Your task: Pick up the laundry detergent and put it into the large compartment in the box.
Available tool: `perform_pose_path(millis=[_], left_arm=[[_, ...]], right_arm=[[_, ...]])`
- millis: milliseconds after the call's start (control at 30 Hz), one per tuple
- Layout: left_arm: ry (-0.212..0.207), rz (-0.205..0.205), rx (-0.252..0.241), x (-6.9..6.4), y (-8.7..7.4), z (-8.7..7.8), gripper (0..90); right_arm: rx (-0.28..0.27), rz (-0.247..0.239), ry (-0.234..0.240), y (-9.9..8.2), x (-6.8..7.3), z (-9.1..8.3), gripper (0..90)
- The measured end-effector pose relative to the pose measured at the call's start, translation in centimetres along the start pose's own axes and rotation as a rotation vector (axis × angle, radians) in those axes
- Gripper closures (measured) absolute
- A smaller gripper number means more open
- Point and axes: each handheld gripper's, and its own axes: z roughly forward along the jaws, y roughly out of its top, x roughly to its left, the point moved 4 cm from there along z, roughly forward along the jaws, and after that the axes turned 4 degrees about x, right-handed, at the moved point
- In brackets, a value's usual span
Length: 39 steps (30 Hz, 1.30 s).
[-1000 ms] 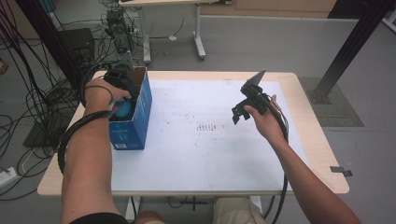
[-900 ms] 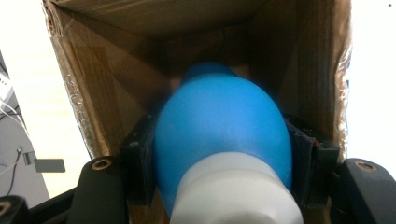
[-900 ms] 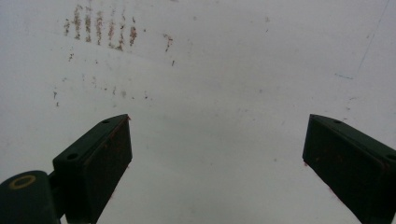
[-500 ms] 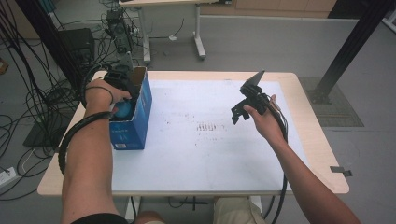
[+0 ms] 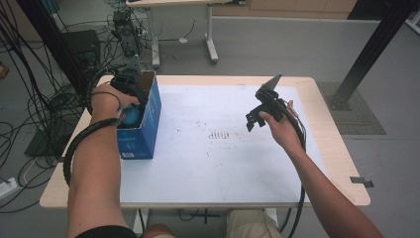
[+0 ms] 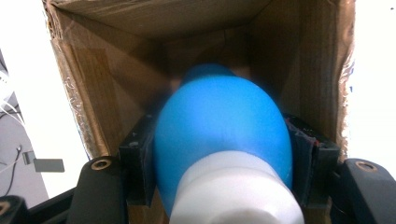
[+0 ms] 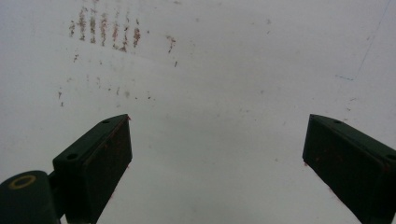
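High view: left forearm reaching up from the 7 o'clock edge, hand bent over the open top of the blue cardboard box at the table's 9 o'clock side, lowering the left gripper into it. Left gripper view: jaws clamping a blue rounded object with a white neck, one on each flank, pointing down into the box's brown interior; far end of the object blurring out deep in the box. High view again: right arm stretching in from 5 o'clock, hand lifting the right gripper clear of the table at about 3 o'clock, tilting down toward the centre. Right gripper view: jaws standing wide apart, gripping nothing, hovering over the white tabletop, rows of brown marks showing at 11 o'clock. White table with pale wood edging, standing on grey floor; cables sprawling at 9 o'clock, a black post rising at 2 o'clock.
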Motion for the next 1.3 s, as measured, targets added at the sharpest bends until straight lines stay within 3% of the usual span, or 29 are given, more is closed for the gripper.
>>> perform_pose_path(millis=[1300], left_arm=[[0.003,-0.001,-0.005,-0.12,0.02,0.05,37.0]], right_arm=[[-0.004,0.010,0.002,-0.21,-0.42,-0.36,7.9]])
